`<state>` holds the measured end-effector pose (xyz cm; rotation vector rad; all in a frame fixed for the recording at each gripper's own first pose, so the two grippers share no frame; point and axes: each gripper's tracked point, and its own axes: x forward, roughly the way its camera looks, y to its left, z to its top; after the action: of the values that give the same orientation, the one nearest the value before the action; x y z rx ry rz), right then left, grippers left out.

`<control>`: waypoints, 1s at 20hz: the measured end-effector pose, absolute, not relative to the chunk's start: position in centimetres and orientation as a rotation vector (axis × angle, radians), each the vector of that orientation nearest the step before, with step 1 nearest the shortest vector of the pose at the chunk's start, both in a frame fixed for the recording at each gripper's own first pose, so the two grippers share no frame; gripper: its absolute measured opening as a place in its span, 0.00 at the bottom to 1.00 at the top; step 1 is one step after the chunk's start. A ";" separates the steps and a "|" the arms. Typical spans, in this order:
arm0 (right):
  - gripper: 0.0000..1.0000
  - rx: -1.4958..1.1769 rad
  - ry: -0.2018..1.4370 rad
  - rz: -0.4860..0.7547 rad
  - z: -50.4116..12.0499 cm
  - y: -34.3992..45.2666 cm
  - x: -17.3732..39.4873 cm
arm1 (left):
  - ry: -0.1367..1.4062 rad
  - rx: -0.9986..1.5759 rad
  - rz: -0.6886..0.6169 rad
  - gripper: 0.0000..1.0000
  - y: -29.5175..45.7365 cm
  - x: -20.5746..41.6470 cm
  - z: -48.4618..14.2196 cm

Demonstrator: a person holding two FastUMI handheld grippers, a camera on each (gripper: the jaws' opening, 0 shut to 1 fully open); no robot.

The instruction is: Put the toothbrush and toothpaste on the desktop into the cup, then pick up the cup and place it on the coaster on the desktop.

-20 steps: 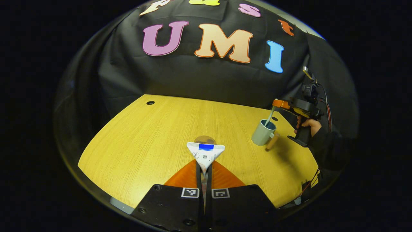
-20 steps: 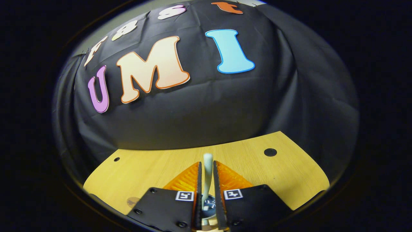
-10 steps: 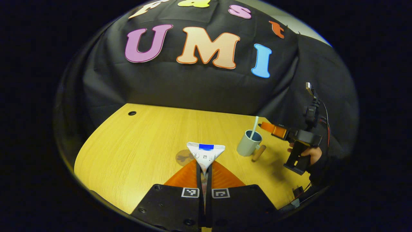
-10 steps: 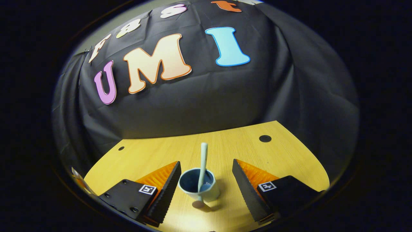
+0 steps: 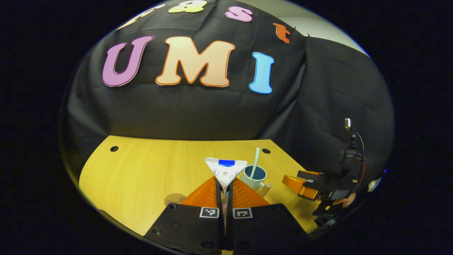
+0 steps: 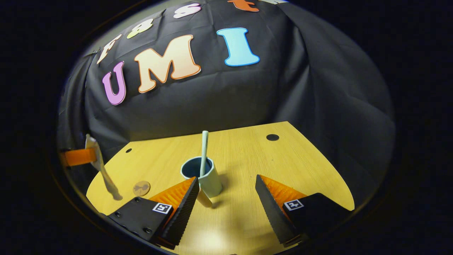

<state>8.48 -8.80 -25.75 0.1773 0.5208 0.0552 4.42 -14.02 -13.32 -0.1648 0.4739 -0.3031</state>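
Observation:
My left gripper (image 5: 224, 189) is shut on a white toothpaste tube (image 5: 226, 170) that points forward, held above the wooden desktop (image 5: 141, 170). Just beyond it stands the grey-blue cup (image 5: 254, 175) with a wooden handle and the pale toothbrush (image 5: 254, 161) leaning inside. In the right gripper view the cup (image 6: 203, 179) with the toothbrush (image 6: 204, 150) stands ahead and left of my open right gripper (image 6: 226, 193), which holds nothing. The round brown coaster (image 6: 141, 188) lies left of the cup, also seen as the coaster (image 5: 175, 199) low in the left gripper view.
The desktop (image 6: 283, 170) has round cable holes (image 6: 272, 137) near its back corners and ends at the black cloth wall. In the right gripper view the toothpaste tube (image 6: 101, 166) hangs at far left. A hand holds the right gripper (image 5: 308, 184) at the right of the left gripper view.
The right gripper opened, left the toothbrush in the cup and drew back. The left gripper has swung the toothpaste tube toward the cup.

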 end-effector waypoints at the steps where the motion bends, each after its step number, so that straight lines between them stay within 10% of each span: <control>1: 0.95 0.176 0.528 0.053 -25.9 -9.1 7.9 | 0.464 -0.163 -0.319 0.00 -14.8 5.2 -13.2; 20: 0.99 0.146 0.574 0.015 -25.5 -13.7 2.9 | 0.400 -0.237 -0.422 0.00 -26.2 16.2 -14.9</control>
<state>2.94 -13.75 -25.55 0.1457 0.5737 0.0153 16.24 -26.23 -14.94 -0.2371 0.4003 -0.4220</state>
